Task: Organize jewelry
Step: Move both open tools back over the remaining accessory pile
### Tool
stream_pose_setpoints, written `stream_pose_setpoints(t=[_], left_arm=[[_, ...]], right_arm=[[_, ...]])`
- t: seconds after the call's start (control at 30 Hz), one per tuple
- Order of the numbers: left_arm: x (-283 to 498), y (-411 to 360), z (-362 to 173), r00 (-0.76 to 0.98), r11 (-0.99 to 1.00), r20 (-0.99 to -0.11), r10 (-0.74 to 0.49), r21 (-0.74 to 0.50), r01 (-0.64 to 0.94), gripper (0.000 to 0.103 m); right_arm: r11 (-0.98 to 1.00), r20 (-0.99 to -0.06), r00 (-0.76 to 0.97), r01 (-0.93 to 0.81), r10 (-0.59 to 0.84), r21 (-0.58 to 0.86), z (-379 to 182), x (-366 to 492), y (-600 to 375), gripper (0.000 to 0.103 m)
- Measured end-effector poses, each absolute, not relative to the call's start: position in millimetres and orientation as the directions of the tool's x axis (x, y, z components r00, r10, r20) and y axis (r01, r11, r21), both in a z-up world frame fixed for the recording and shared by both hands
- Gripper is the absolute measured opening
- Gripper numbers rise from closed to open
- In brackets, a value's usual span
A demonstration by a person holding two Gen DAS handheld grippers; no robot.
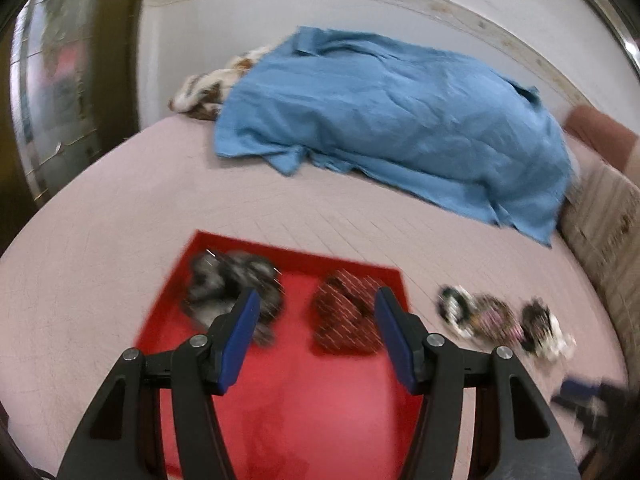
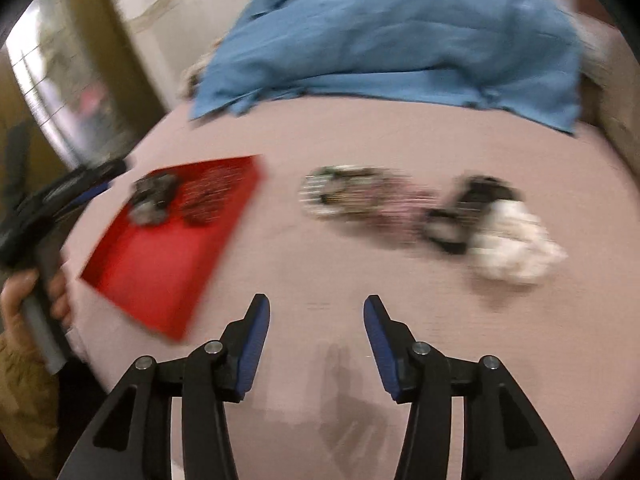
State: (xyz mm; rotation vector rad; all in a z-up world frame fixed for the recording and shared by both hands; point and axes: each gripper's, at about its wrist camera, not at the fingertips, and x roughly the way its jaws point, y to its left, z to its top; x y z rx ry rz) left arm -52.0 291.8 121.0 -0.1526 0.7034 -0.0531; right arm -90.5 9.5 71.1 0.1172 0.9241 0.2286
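A red tray [image 1: 304, 400] lies on the pink bedspread [image 1: 100, 260]. In it are a grey-silver heap of jewelry [image 1: 228, 288] and a dark red heap [image 1: 344, 320]. My left gripper [image 1: 318, 292] hovers open over the tray with nothing between its blue pads. To the right of the tray, several blurred loose pieces [image 1: 500, 320] lie in a row on the bedspread. In the right wrist view the same row [image 2: 400, 204] ends in a white piece [image 2: 516, 240]. My right gripper [image 2: 315, 300] stands open over bare bedspread, nearer than the row and right of the tray [image 2: 152, 256].
A crumpled blue cloth [image 1: 380, 120] covers the far side of the bed, with patterned fabric [image 1: 208, 88] at its left end. A pinkish cushion [image 1: 600, 136] sits far right. A hand [image 2: 24, 300] holds the left gripper's handle at the bed's left edge.
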Motion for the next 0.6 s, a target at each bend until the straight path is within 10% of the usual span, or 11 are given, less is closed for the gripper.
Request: stream_pose_setpoints(t=[0.6], left_arm=[[-17.7, 128.7, 107.9, 0.568, 0.949, -0.761, -0.312, -0.223, 0.222, 0.059]], right_arm=[[0.964, -0.741, 0.651, 0.052, 0.167, 0.262, 56.7, -46.4, -142.4, 0.060]])
